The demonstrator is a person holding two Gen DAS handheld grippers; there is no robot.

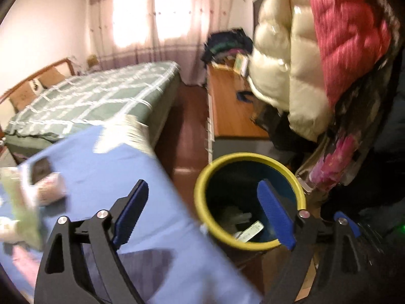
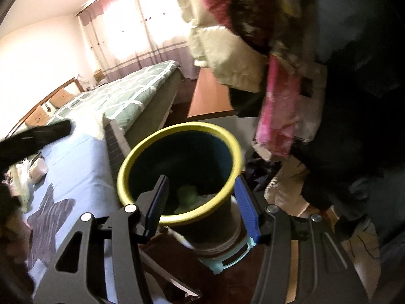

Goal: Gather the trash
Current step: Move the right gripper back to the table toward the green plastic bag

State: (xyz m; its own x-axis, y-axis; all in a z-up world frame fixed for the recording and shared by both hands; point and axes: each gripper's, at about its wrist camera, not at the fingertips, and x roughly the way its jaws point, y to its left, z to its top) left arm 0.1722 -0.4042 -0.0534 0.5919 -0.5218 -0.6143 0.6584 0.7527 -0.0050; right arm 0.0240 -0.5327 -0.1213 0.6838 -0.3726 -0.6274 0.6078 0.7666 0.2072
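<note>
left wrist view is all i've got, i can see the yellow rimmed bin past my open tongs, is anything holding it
observer: Yes. In the right wrist view the right tongs straddle the bin just below its rim, and the pads look pressed on its sides.
operator: whats under the bin, i only see the rim and inside
observer: A pale blue base with cut-outs rings its bottom.
operator: any trash in there besides the white strip
observer: A crumpled green wad lies low inside it.
</note>
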